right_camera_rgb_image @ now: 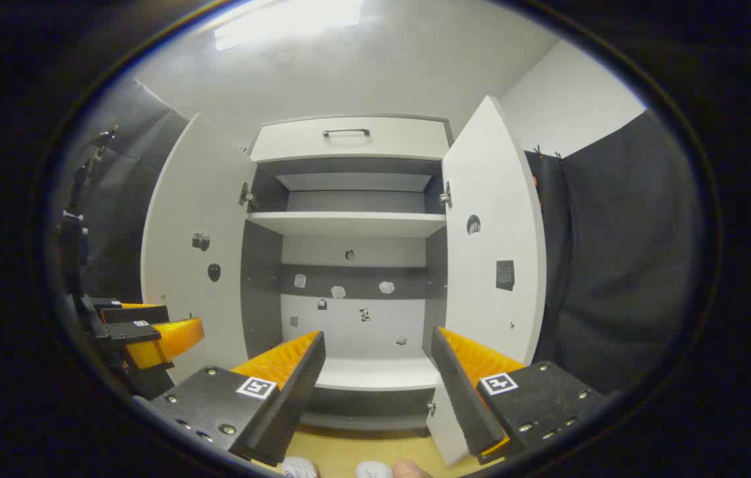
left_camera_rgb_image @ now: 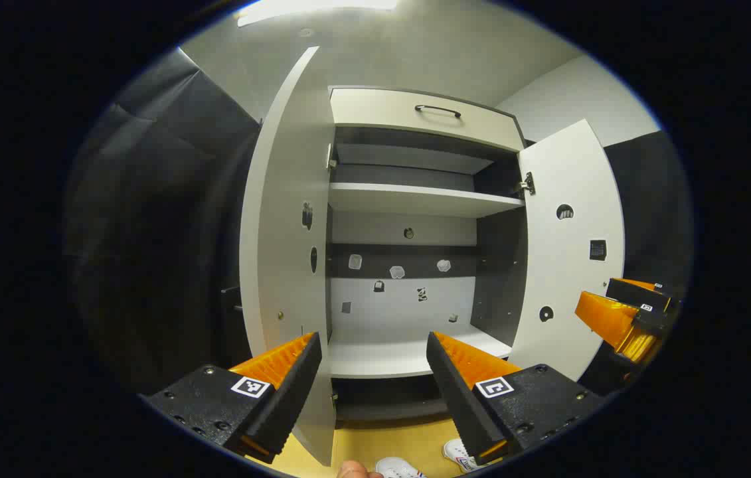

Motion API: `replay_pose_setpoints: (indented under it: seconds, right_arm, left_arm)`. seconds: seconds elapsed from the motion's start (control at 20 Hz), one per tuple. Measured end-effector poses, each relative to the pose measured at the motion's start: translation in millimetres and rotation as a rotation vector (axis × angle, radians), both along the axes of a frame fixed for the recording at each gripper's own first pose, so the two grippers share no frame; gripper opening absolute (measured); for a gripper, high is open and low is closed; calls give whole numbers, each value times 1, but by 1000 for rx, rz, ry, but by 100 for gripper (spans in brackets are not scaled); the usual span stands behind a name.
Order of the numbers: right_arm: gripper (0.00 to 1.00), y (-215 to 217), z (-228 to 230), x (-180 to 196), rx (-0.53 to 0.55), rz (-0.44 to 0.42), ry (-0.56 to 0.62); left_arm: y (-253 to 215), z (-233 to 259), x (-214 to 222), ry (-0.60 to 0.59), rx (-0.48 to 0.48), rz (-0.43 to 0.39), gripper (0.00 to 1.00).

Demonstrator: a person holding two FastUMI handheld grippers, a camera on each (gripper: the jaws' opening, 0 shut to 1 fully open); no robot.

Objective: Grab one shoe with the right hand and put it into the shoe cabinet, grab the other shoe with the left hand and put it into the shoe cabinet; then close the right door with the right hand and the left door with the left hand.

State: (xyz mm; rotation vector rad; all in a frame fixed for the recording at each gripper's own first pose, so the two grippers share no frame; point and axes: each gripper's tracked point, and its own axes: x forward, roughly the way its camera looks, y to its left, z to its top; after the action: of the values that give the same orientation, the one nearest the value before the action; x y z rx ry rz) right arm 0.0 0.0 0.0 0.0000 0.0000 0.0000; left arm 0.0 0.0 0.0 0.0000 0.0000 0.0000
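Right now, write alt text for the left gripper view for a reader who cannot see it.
A tall white shoe cabinet stands with both doors open and its shelves bare, seen between the spread fingers of the open left gripper. Two white shoes sit on the tan floor below, and the right gripper shows beside the right door.

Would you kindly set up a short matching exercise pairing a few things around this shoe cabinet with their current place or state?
Things:
1. shoes
2. drawer
3. cabinet doors
4. lower shelf

States:
A. swung wide open
B. on the floor before the cabinet
C. shut, at the top
D. bare, nothing on it

Pairs: 1-B, 2-C, 3-A, 4-D
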Motion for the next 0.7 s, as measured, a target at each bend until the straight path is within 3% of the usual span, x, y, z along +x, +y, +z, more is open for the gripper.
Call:
replay_pose_setpoints:
  seconds: [0.7]
  right_arm:
    - [93,-11,-4,11,-45,-6,-17]
  left_arm:
    - [-1,-8,0,22,3,32,96]
